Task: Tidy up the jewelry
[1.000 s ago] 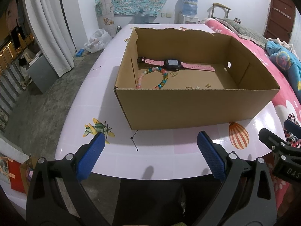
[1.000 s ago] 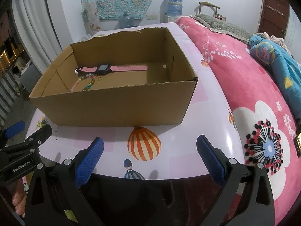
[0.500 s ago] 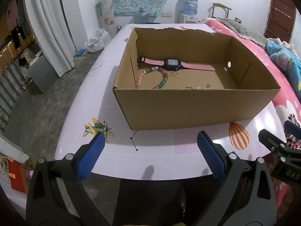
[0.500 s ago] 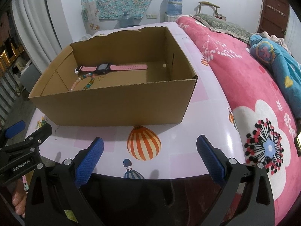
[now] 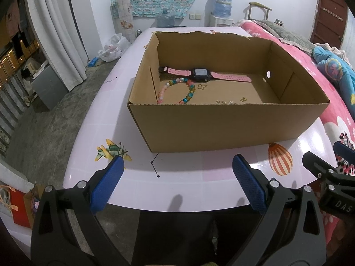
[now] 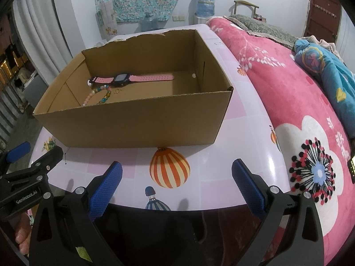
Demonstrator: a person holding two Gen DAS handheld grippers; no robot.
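Note:
An open cardboard box (image 5: pixel 221 126) (image 6: pixel 133 124) stands on the pale pink table (image 5: pixel 177 181). Inside lie a pink-strapped watch (image 5: pixel 200 75) (image 6: pixel 124 79) along the far wall, a colourful bead bracelet (image 5: pixel 177 89) (image 6: pixel 98 94) at the left, and small gold pieces (image 5: pixel 243 99) on the floor of the box. My left gripper (image 5: pixel 177 184) is open over the table's front edge, short of the box and holding nothing. My right gripper (image 6: pixel 176 184) is open too, beside it at the right, above a printed balloon (image 6: pixel 169 169).
A bed with a pink flowered blanket (image 6: pixel 299 110) borders the table on the right. A white curtain (image 5: pixel 60 33) and a grey cabinet (image 5: pixel 47 86) stand on the left floor. Water bottles (image 5: pixel 221 2) stand by the far wall.

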